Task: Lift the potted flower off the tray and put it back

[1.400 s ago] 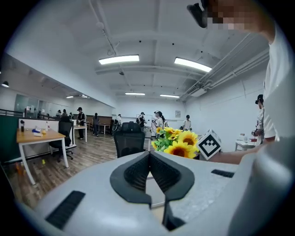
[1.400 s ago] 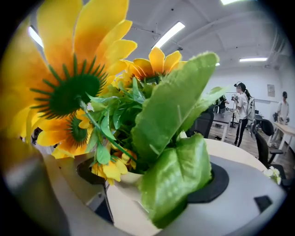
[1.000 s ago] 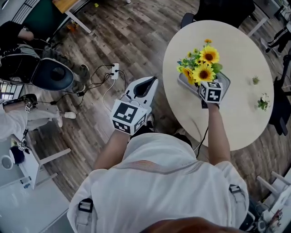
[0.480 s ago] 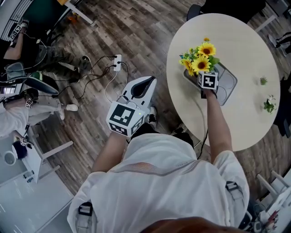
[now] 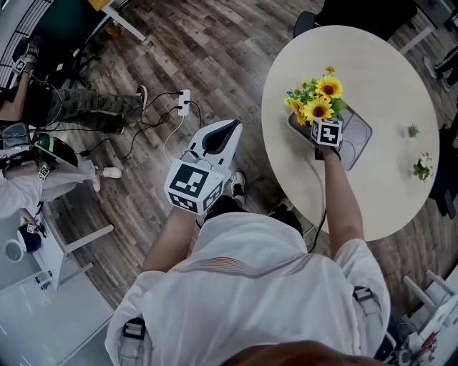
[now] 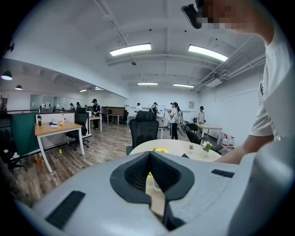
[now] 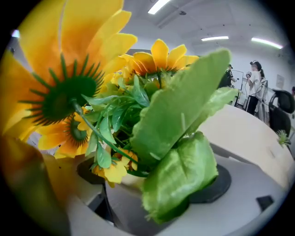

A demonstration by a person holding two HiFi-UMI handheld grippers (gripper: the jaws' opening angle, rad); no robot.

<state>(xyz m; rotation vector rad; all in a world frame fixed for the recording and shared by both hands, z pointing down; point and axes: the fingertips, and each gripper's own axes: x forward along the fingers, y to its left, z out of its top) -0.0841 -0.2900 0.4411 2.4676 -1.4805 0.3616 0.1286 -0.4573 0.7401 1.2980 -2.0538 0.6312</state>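
The potted flower [image 5: 315, 106], yellow sunflowers with green leaves in a pale pot [image 7: 120, 179], is at the left end of the grey tray [image 5: 360, 140] on the round table [image 5: 386, 193]. My right gripper [image 5: 325, 129] is shut on the pot; in the right gripper view the blooms [image 7: 69, 92] and leaves fill the picture and the right gripper [image 7: 152, 186] has a jaw on each side of the pot. Whether the pot rests on the tray is hidden. My left gripper [image 5: 230, 129] hangs off the table over the floor, shut and empty [image 6: 150, 154].
Two small plants [image 5: 413, 131] [image 5: 422, 166] stand near the table's right edge. A dark chair [image 5: 351, 11] is at its far side. A power strip with cables [image 5: 183, 102] lies on the wood floor. People and desks are around the room [image 6: 60, 131].
The head view has shifted a little. My right gripper has kept its hold on the flower at the tray's left end. The left gripper has barely moved.
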